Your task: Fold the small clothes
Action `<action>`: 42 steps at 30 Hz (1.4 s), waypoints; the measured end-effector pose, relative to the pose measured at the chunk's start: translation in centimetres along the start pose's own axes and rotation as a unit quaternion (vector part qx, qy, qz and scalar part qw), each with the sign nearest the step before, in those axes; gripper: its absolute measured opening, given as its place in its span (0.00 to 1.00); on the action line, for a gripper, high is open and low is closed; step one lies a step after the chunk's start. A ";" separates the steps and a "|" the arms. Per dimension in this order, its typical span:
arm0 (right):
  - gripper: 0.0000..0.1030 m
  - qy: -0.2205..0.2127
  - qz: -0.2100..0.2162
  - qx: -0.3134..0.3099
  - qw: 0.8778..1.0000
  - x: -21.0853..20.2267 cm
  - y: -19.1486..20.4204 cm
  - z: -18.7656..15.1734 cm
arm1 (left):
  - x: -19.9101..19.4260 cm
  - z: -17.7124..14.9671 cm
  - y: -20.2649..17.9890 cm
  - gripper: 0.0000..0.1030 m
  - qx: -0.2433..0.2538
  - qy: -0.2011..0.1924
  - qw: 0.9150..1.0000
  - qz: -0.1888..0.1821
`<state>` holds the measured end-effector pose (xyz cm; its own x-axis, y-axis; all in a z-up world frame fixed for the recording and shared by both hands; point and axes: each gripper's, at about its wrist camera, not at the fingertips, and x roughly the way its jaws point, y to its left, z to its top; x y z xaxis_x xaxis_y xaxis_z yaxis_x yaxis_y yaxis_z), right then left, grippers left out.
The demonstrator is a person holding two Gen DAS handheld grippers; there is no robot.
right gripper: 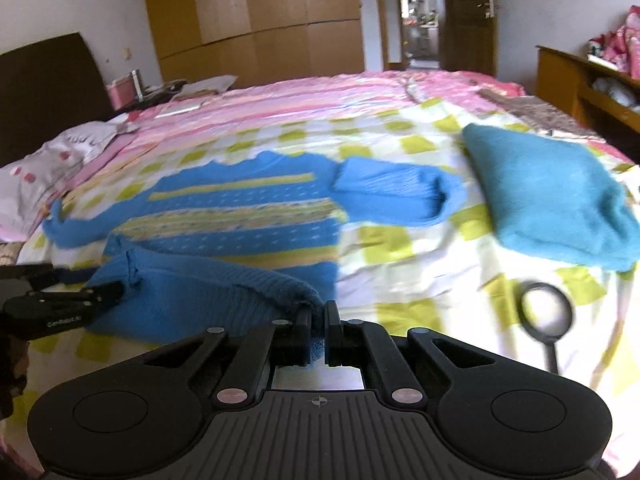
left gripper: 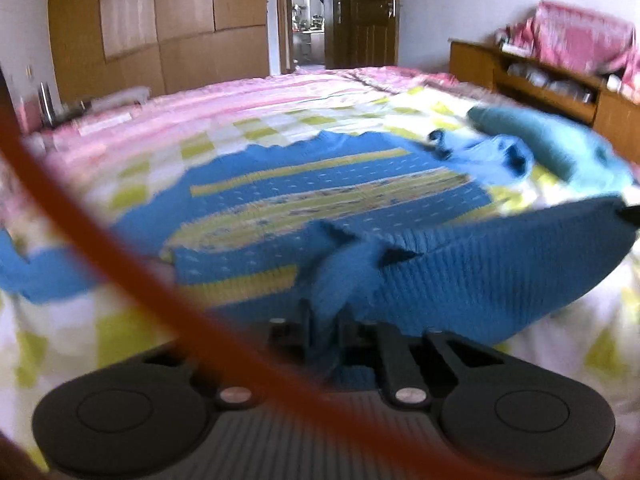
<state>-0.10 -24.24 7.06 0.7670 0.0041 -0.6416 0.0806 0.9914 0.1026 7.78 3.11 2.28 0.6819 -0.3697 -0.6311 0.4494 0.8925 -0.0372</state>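
Two grippers are engaged over the pink and yellow-checked bedspread (right gripper: 400, 136), where the blue striped knitted sweater (right gripper: 240, 208) is spread. Its ribbed hem is pinched by the right gripper (right gripper: 318, 316) and left gripper (left gripper: 324, 320). Uneven lifting could skew the fold.

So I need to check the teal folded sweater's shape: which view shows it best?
The right wrist view: the teal folded sweater lies whole and fairly sharp on the bedspread. In the left wrist view it is blurred near the right edge, partly behind the blue striped sweater.
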 end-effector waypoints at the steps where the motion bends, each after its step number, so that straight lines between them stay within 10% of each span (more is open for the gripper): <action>1: 0.04 0.000 -0.001 0.003 1.000 -0.2 -0.3 0.0 | -0.8 -0.2 0.1 0.17 -0.007 -0.003 1.000 -0.012; 15: 0.04 0.051 0.023 -0.053 0.997 -3.4 -0.3 -2.7 | -10.3 -6.5 1.7 0.16 -0.080 0.016 0.996 -0.024; 22: 0.13 0.070 -0.026 -0.101 0.992 -4.1 0.2 -4.2 | -10.8 -8.0 2.0 0.17 -0.076 0.034 0.996 0.007; 32: 0.15 0.088 0.058 -0.077 0.991 -0.2 3.1 -4.1 | -9.3 -6.2 1.3 0.18 -0.103 0.005 0.994 -0.025; 42: 0.14 0.156 -0.012 -0.077 0.985 3.1 0.9 -5.0 | -5.9 -7.5 -0.2 0.18 -0.060 0.097 0.993 -0.002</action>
<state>-0.83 -22.64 1.32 0.5321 -0.0038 -0.8467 -0.0193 0.9997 -0.0166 -0.69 7.02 0.19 0.5505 -0.3265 -0.7683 0.3711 0.9201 -0.1251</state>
